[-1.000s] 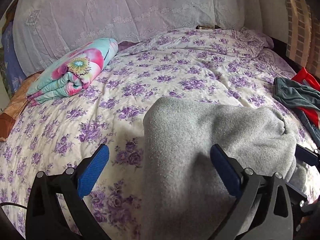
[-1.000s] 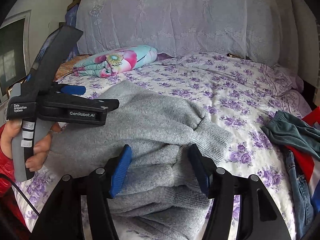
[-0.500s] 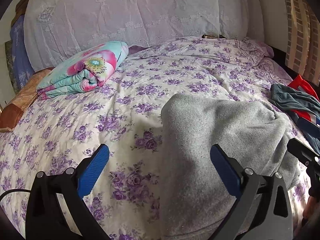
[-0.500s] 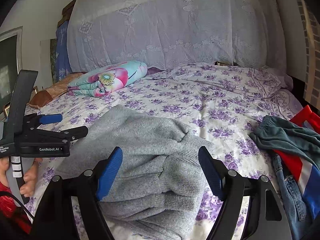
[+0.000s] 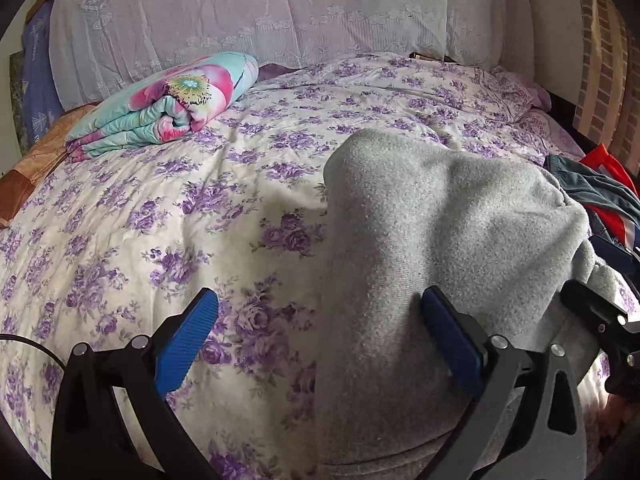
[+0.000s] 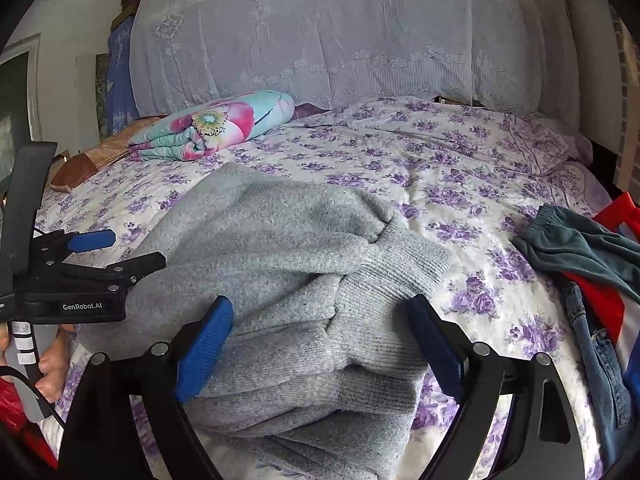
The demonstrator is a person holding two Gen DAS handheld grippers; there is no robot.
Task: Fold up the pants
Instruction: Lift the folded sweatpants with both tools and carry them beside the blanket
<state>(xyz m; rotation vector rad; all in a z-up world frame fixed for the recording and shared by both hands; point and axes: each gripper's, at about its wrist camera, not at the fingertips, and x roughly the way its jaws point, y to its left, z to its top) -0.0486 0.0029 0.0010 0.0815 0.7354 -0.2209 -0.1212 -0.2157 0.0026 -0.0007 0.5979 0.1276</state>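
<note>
Folded grey pants [image 6: 280, 248] lie on the purple-flowered bed sheet [image 6: 460, 168], ribbed cuffs [image 6: 384, 276] stacked at the near right. My right gripper [image 6: 320, 332] straddles the cuff end. Its jaws are opening and the blue pads [image 6: 206, 340] stand clear of the fabric between them. In the left wrist view the pants [image 5: 440, 232] fill the right half. My left gripper [image 5: 316, 316] is open over their left edge, gripping nothing. In the right wrist view this left gripper [image 6: 120, 250] sits at the far left, held by a hand [image 6: 52, 364].
A folded floral quilt [image 5: 168, 108] lies at the back left near the lace-covered headboard [image 5: 280, 20]. A heap of clothes sits at the right edge: a teal garment [image 6: 580, 240], something red [image 6: 600, 300] and jeans [image 6: 600, 360].
My right gripper's jaws have spread apart and let go of the cuffs, drawing back a little. My left gripper has slid left and lower, off the pants.
</note>
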